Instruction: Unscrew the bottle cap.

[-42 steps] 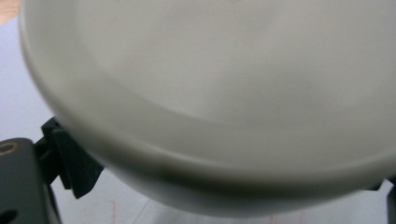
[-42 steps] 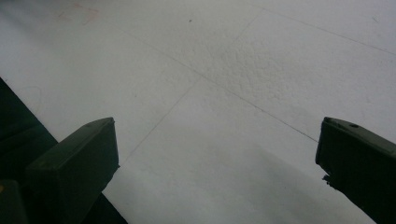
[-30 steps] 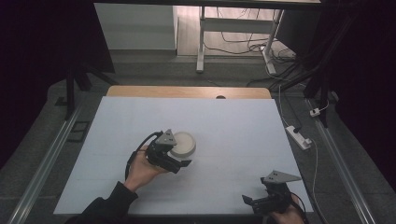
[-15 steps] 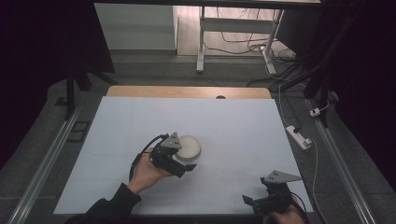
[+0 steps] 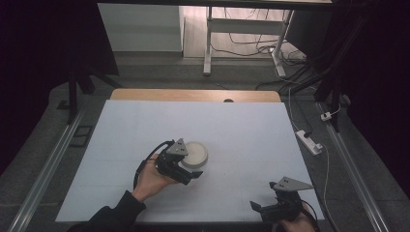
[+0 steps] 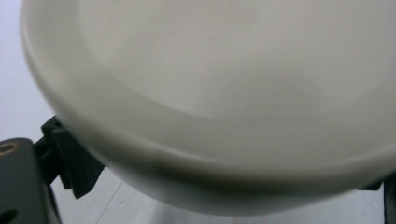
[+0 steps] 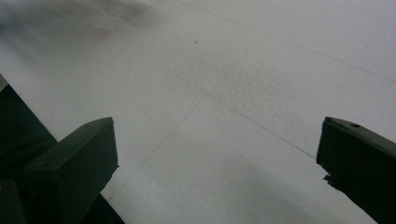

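Now | left gripper (image 5: 186,170): jaws around cream bowl (image 5: 195,154) | right gripper (image 5: 270,209): jaws wide | no writing legible

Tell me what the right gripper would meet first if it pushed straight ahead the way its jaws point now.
Probably just the white table sheet. The right gripper has its jaws wide apart with nothing between them, angled down at bare sheet. The white bowl sits well off its line, though depth is hard to judge.

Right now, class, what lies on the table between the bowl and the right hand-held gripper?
Nothing: in the high view, only bare white table separates the bowl from the right hand-held gripper.
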### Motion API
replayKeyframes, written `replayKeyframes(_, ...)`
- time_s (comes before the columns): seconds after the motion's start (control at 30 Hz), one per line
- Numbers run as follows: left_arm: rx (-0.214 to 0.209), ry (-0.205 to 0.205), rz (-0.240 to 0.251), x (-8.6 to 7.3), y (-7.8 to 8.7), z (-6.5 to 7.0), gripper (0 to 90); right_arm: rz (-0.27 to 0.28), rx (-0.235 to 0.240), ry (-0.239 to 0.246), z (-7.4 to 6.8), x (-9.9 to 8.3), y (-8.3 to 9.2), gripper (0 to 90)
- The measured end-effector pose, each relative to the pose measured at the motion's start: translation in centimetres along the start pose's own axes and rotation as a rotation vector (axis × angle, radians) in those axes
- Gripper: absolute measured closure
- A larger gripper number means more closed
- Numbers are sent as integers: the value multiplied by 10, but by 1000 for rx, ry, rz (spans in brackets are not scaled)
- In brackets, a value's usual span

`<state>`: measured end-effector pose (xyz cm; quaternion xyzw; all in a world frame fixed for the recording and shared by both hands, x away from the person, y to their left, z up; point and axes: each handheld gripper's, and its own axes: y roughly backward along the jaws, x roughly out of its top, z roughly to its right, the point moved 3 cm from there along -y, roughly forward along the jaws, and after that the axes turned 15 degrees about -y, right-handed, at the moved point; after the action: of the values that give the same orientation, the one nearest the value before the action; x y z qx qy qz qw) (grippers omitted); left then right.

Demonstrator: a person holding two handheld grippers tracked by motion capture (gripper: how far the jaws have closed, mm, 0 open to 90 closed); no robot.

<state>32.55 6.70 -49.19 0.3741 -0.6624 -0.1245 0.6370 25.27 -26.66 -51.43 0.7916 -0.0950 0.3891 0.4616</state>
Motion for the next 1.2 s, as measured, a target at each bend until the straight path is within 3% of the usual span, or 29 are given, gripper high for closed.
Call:
replayKeyframes(0.73,-2,2,11,1,0,1,75,59,103,56,-24,20,-6,0)
replayKeyframes(1.2,-1,5,18,2,2,0,75,41,184,64,-46,40,-15,0)
